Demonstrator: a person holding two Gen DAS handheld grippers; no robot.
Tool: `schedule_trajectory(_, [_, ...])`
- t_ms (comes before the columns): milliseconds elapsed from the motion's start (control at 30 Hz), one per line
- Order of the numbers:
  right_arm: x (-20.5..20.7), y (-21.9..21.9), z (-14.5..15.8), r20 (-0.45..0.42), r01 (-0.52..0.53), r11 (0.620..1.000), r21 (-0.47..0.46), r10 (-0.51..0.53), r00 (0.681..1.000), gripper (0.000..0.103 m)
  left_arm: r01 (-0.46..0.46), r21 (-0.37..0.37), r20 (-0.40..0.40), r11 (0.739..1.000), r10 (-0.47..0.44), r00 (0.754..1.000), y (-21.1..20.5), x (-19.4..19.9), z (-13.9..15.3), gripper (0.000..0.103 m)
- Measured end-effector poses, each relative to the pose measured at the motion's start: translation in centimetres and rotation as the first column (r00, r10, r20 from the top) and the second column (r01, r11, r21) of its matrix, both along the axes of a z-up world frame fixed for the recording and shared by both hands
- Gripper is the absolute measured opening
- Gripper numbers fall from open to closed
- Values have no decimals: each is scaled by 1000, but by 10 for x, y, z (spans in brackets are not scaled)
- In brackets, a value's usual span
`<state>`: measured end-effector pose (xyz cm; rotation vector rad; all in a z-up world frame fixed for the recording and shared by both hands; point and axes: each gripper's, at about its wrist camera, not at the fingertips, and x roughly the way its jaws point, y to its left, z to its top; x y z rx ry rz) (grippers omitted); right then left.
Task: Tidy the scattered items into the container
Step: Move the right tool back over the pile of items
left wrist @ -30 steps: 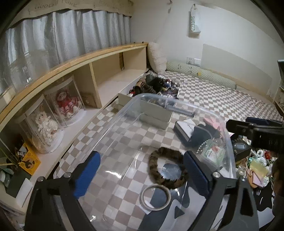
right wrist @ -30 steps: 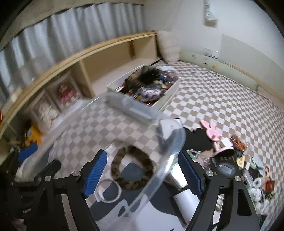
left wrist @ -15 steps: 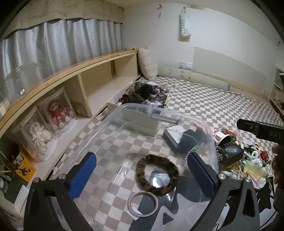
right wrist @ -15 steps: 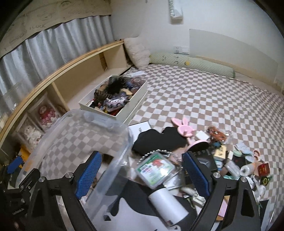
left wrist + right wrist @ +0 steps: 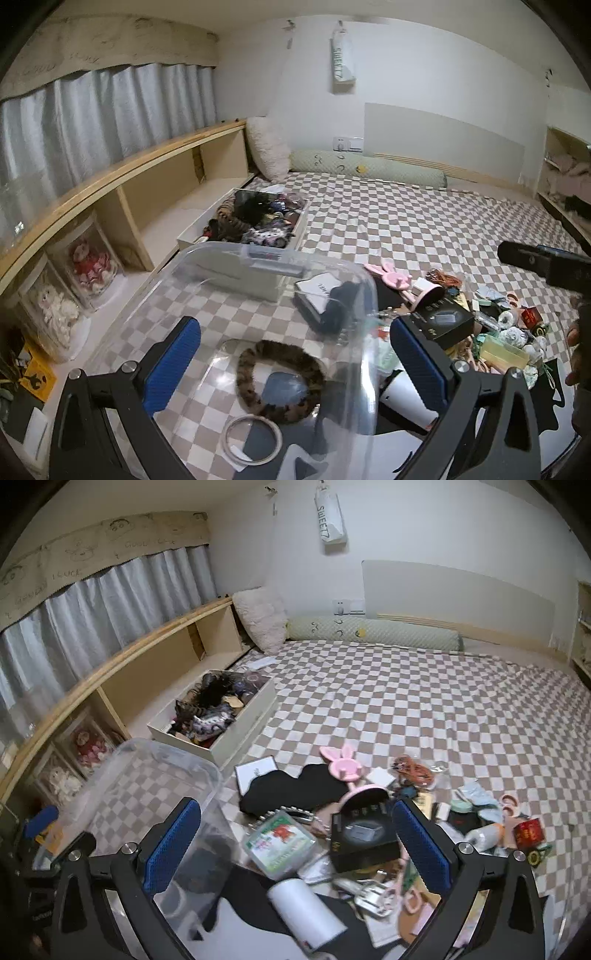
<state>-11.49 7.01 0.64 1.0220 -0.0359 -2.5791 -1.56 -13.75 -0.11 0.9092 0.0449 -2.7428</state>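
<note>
A clear plastic bin stands on the checked bedspread, holding a leopard-print furry ring and a tape ring. My left gripper hovers open over the bin, gripping nothing. The scattered pile lies to the bin's right: a small clear box with a red and green card, a black box, a white cylinder, a pink bunny mirror and black cloth. Above that pile my right gripper hangs with its jaws opening and its pads touching nothing. The bin's corner shows at its left.
A white open box stuffed with hair accessories sits behind the bin. A wooden shelf along the left holds dolls in clear cases. A pillow and green bolster line the far wall. More small trinkets lie at the right.
The right gripper has swung right, from over the bin to over the scattered pile, and its jaws have widened. The left gripper has shifted a little; the bin stays beneath it.
</note>
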Motion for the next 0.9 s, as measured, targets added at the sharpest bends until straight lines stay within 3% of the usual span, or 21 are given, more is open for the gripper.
schedule_trajectory(300, [10, 41, -9, 24, 27, 997, 65, -29, 999, 103, 111, 46, 8, 993, -111, 994, 50, -21, 0, 103])
schedule_trajectory(467, [16, 67, -13, 6, 44, 994, 103, -45, 999, 103, 202, 87, 42, 975, -206, 978, 79, -34, -5, 103])
schedule_trajectory(600, [19, 88, -22, 6, 66, 987, 149, -68, 998, 103, 242, 56, 67, 969, -245, 967, 99, -42, -11, 103])
schedule_trajectory(767, [18, 115, -42, 57, 96, 983, 156, -106, 993, 103, 298, 49, 146, 953, -302, 942, 119, -57, -35, 103])
schedule_trajectory(900, [18, 128, -59, 90, 104, 971, 215, -126, 988, 103, 314, 81, 218, 946, -324, 921, 129, -67, -57, 103])
